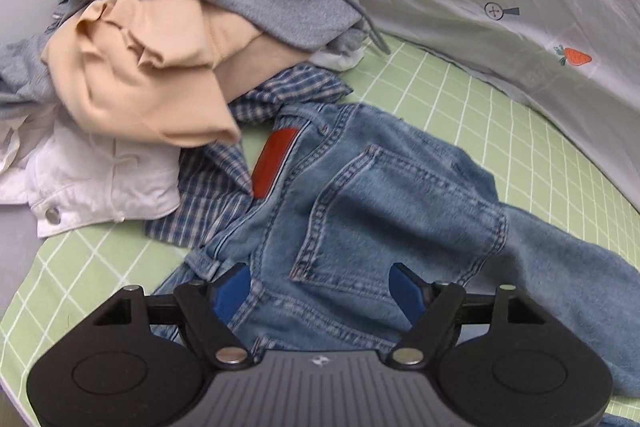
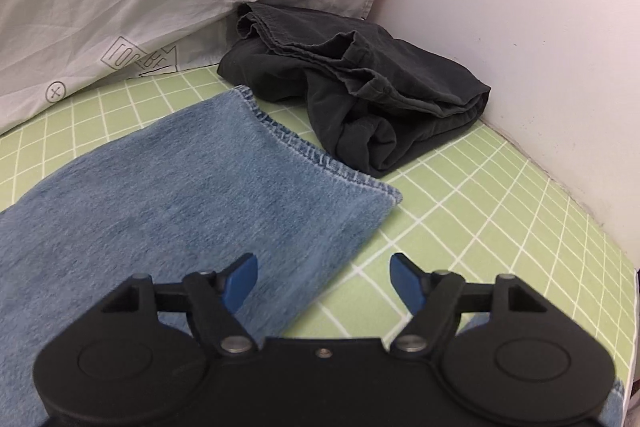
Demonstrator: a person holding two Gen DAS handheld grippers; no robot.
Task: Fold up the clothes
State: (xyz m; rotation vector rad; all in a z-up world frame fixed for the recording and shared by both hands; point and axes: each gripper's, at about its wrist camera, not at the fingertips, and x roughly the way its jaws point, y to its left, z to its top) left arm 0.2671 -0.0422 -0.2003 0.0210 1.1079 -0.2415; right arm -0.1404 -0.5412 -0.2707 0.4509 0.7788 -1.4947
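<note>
Left tool (image 1: 320, 291) spread wide above blue jeans (image 1: 384, 211) at frame centre, heaped clothes (image 1: 152, 39) upper left; right tool (image 2: 323, 283) spread over jeans leg, black garment (image 2: 360, 87) upper centre, green checked sheet (image 2: 500, 227)

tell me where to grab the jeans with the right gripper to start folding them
Probably the leg hem. It lies flat on the green checked sheet with its stitched edge and near corner exposed. Bring the open right gripper in low from the bare sheet beside that corner, one finger under the edge, clear of the dark bundle behind.
</note>
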